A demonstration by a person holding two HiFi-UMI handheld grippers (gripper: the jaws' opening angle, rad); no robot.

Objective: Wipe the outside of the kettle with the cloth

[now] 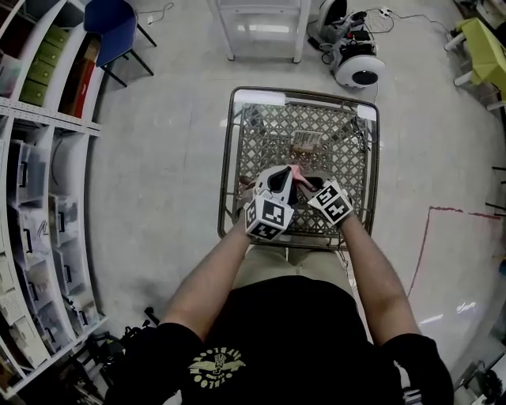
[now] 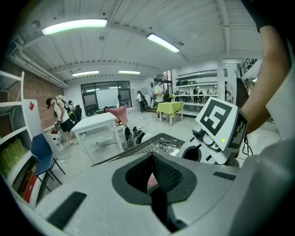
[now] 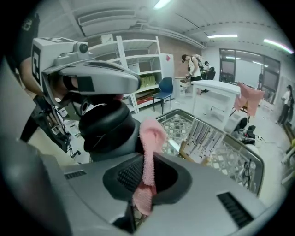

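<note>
I stand at a wire shopping cart (image 1: 228,158) with both grippers held close together over its near end. My right gripper (image 1: 307,182) (image 3: 145,179) is shut on a pink cloth (image 3: 150,138) (image 1: 295,172), which sticks up from between its pads. The left gripper (image 1: 278,183) (image 3: 133,85) is just left of it. A black rounded body, the kettle as far as I can tell (image 3: 108,131), hangs right under the left gripper and touches the cloth's left side. In the left gripper view the pads (image 2: 168,175) stand close in a narrow V and the hood hides what they hold.
The cart's basket holds a small wooden item (image 1: 304,142) and metal pieces. Shelving with bins (image 1: 32,198) runs along the left. Beyond the cart are a blue chair (image 1: 111,24), a white table (image 1: 261,24) and a wheeled device with cables (image 1: 356,67). People stand far off (image 2: 60,113).
</note>
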